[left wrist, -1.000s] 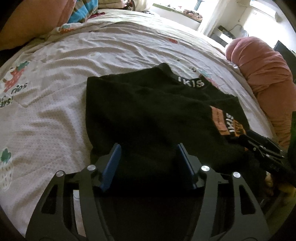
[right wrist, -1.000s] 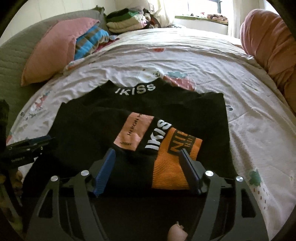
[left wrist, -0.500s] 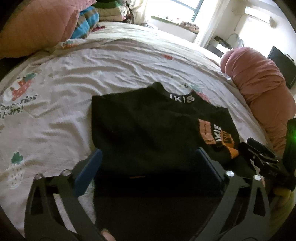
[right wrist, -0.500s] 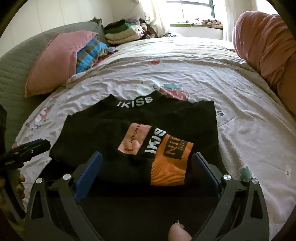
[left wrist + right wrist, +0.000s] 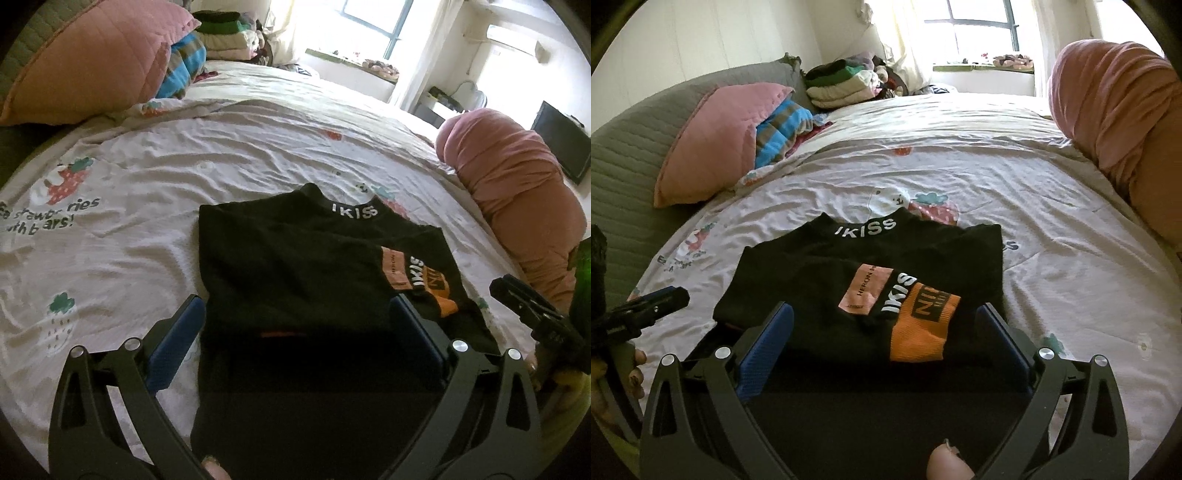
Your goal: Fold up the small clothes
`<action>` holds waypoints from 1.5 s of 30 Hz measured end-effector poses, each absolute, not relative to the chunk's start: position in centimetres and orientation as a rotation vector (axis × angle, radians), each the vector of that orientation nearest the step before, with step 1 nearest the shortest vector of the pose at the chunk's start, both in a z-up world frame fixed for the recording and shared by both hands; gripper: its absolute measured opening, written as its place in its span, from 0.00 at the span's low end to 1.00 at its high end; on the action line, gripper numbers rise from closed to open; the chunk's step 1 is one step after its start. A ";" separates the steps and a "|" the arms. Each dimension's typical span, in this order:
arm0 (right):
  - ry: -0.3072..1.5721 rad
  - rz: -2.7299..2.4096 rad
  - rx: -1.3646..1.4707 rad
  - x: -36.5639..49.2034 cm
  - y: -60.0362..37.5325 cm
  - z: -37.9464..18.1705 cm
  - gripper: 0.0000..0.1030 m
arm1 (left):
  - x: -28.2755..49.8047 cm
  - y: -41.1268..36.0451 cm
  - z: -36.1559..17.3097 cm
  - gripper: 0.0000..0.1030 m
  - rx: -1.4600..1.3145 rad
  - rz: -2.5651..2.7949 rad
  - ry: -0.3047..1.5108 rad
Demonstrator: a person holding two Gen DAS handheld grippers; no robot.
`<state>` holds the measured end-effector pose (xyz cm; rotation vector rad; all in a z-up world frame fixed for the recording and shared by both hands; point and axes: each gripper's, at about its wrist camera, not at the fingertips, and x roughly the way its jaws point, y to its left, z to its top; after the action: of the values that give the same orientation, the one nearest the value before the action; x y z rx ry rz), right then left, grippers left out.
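A black top [image 5: 849, 280] lay folded on the bed [image 5: 979, 177], collar toward the window, with white letters on the neckband and a pink and orange sleeve patch [image 5: 905, 314] turned up on its right side. The left tongs [image 5: 295, 325] hung spread wide above the near edge of the top, gripping nothing, blue pads [image 5: 177, 332] apart. The right tongs [image 5: 886, 332] were likewise wide open over the patch, pads clear of the cloth. A pink pillow [image 5: 713, 140] and a stack of folded clothes [image 5: 846, 85] sat at the head of the bed, and a rolled pink quilt [image 5: 1115, 122] lay along the right side.
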<state>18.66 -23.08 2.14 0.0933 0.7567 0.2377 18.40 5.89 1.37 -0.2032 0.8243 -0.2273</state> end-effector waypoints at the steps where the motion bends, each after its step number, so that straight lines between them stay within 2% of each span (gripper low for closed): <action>1: 0.753 0.237 0.095 18.4 -23.3 2.3 0.95 | 18.1 5.9 1.5 0.91 -0.199 -0.224 0.819; 16: 0.745 0.254 0.064 15.4 -24.0 3.7 0.95 | 13.9 7.9 2.9 0.91 -0.235 -0.188 0.794; 45: 0.780 0.333 0.009 8.6 -24.9 3.1 0.95 | 4.5 12.0 1.0 0.90 -0.289 -0.088 0.909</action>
<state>8.62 -24.88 3.14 0.0091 0.7797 0.3334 4.50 11.99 0.96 -0.2890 0.9095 -0.0882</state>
